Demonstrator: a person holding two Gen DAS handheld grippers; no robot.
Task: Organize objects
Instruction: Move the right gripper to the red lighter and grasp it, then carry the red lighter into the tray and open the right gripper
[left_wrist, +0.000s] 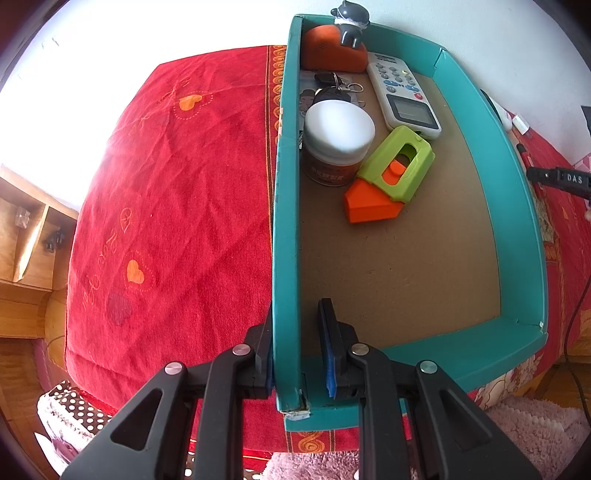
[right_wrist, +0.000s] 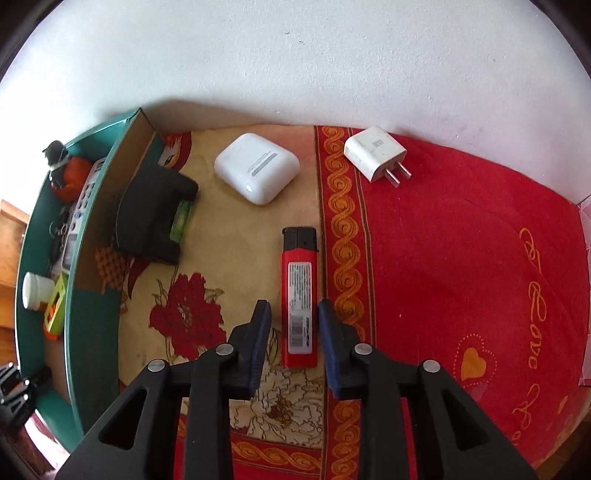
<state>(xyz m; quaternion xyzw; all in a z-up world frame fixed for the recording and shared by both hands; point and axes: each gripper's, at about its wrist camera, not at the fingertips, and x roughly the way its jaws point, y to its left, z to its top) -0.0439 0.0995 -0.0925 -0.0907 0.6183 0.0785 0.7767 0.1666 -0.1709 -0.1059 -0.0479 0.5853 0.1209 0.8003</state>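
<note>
The left tongs (left_wrist: 298, 354) straddle the near left wall of the shallow teal cardboard tray (left_wrist: 524, 236); the outer finger touches the wall, the inner one stands off it, so nothing is clamped. Inside, at the far end, lie a white-lidded jar (left_wrist: 338, 142), a green-and-orange plastic utility knife (left_wrist: 389, 173) and a white remote control (left_wrist: 404, 94). The right tongs (right_wrist: 293, 343) hang parted on either side of a red lighter with a black cap (right_wrist: 300, 295), not gripping it. Beyond sit a white earbud case (right_wrist: 256, 168) and a white plug charger (right_wrist: 376, 153) on the red patterned cloth (right_wrist: 461, 258).

Red cloth (right_wrist: 443, 258) w/ tray (left_wrist: 524, 236), lighter (right_wrist: 299, 295)
</note>
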